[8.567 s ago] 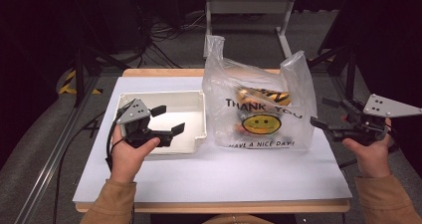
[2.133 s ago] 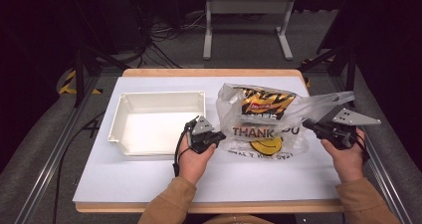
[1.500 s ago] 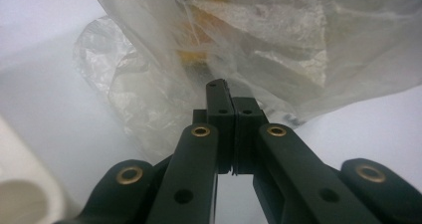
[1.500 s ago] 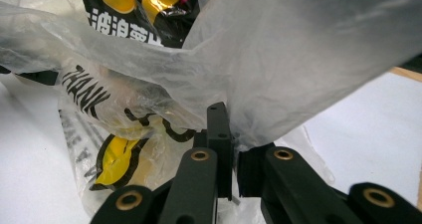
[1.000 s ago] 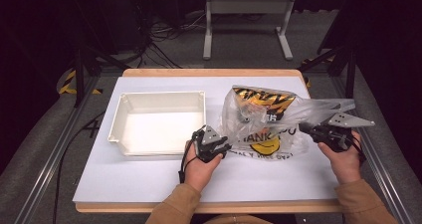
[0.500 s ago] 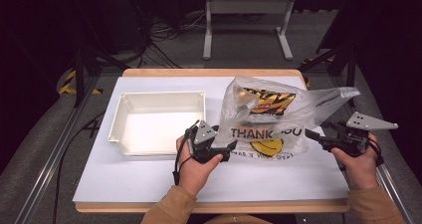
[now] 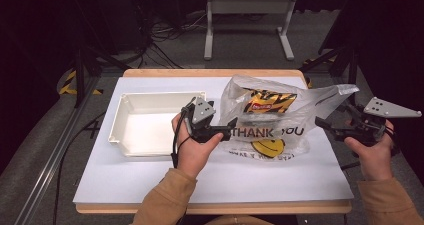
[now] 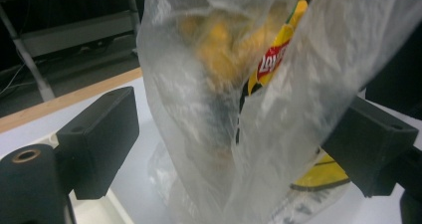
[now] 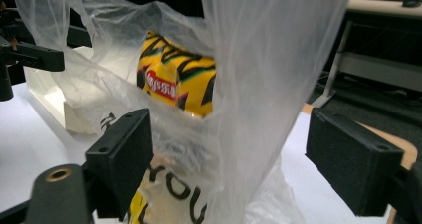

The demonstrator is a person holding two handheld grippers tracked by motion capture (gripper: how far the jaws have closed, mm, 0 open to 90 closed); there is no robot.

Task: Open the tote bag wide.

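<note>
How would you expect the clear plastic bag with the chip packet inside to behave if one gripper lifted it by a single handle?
The plastic bag is probably floppy: its thin film wrinkles and drapes between the open jaws in both gripper views. It likely feels light, since it seems to hold just a puffy chip packet. Lifted by one handle, it would probably sag and swing, and the glossy film might slip.

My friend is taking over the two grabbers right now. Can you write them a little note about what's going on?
Left gripper: jaws have just opened; the plastic bag film hangs loose between them.
Right gripper: jaws have also just opened, with the bag handle slack between them.
The bag rests on the white table, with the yellow chip bag inside.
The white tray sits empty to the bag's left.
Left to do: probably take the chips out.
</note>
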